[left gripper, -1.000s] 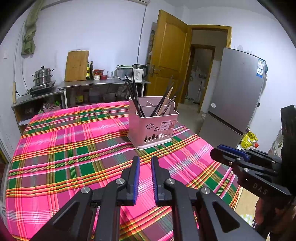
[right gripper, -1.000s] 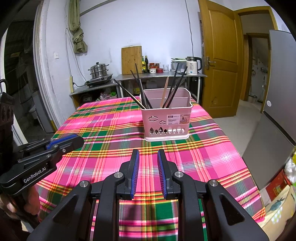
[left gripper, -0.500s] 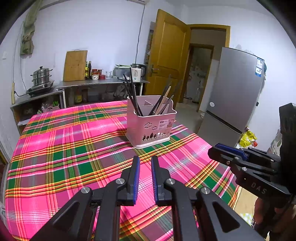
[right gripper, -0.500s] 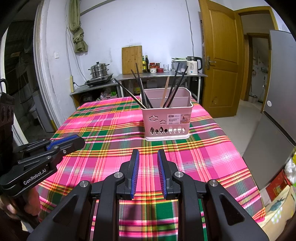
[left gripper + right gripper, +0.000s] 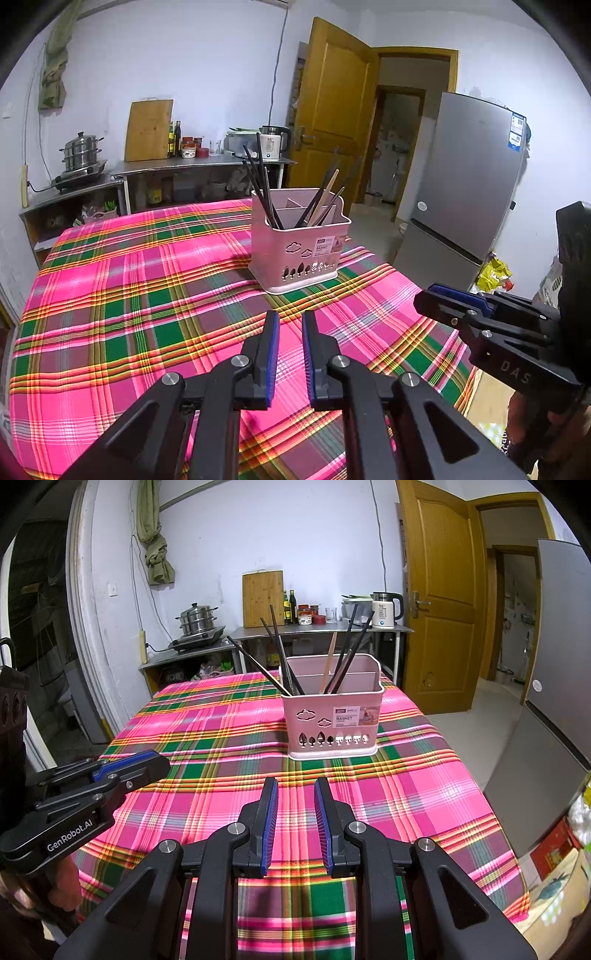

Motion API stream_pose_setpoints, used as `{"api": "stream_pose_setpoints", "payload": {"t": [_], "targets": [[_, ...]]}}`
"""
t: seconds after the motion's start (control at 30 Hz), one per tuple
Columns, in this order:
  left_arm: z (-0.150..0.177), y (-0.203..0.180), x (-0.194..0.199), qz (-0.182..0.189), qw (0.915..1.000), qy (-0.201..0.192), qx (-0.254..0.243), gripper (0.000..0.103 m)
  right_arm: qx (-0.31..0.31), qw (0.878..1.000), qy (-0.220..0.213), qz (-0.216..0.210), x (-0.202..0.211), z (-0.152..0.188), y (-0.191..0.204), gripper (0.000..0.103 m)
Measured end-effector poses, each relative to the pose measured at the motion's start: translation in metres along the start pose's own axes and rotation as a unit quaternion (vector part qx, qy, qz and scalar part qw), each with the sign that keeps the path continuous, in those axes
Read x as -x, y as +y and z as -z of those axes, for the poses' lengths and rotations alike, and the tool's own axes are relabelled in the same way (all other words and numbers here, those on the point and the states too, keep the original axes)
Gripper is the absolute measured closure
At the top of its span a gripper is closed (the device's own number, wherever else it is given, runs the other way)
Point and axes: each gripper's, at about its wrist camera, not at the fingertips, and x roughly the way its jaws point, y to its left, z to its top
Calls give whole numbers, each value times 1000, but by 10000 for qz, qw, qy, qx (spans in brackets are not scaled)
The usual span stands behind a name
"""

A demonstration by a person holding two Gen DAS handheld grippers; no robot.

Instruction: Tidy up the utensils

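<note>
A pink utensil basket (image 5: 299, 247) (image 5: 332, 716) stands on the plaid tablecloth, towards the far side of the table. Several dark chopsticks (image 5: 264, 184) (image 5: 280, 657) and a light wooden one (image 5: 328, 661) stick up out of its compartments. My left gripper (image 5: 290, 317) (image 5: 159, 760) hovers over the near part of the table, its blue pads nearly together with nothing between them. My right gripper (image 5: 295, 784) (image 5: 428, 299) hangs beside it to the right, well short of the basket, with a wider empty gap between its pads.
The table (image 5: 207, 716) carries a pink and green plaid cloth. Behind it a steel counter (image 5: 321, 629) holds a kettle, bottles, a cutting board and a steamer pot. A wooden door (image 5: 439, 602) and a grey fridge (image 5: 465, 184) stand to the right.
</note>
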Motion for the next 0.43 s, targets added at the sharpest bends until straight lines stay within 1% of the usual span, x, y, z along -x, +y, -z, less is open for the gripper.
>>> {"api": "stream_pose_setpoints", "payload": {"t": [0.17, 0.43], "targets": [[1, 0, 0, 51, 10000, -14, 12, 92, 3, 10000, 3, 0, -1, 1, 0, 82], [3, 1, 0, 23, 10000, -15, 21, 92, 1, 10000, 7, 4, -1, 1, 0, 82]]}}
